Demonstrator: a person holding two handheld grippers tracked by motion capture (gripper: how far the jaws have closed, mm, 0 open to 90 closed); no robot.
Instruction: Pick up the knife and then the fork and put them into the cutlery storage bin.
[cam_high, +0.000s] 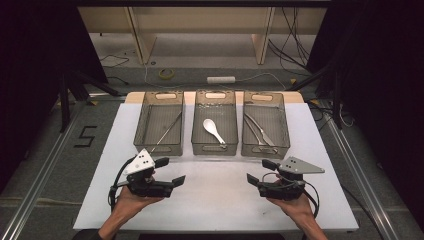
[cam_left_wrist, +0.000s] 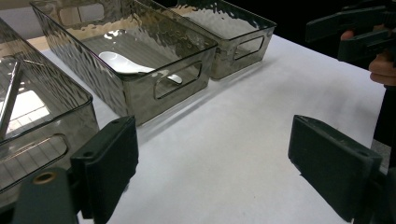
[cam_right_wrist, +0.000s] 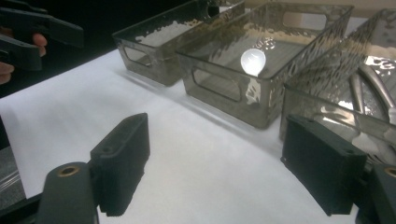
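— Looking at the three clear bins, we judge the sorting all but done: a thin metal rod (cam_high: 167, 131) leans in the left bin (cam_high: 159, 146), the white spoon (cam_high: 214, 131) lies in the middle bin (cam_high: 215, 148), and metal cutlery (cam_high: 261, 131) — we can't tell which pieces — lies in the right bin (cam_high: 266, 150).

— Anything left on the table (cam_high: 215, 195)?

— Nothing that we can see on its white sheet near us, so little seems left but to finish.

— And how are we holding the tools?

— Both sit low over the near part of the table, well apart from each other and short of the bins. Our left gripper (cam_high: 172, 172) points right and inward, our right gripper (cam_high: 260, 171) left and inward — almost facing one another. Each has its fingers spread wide with nothing between them; the left fingers (cam_left_wrist: 109, 163) and right fingers (cam_right_wrist: 126, 158) frame only bare sheet.
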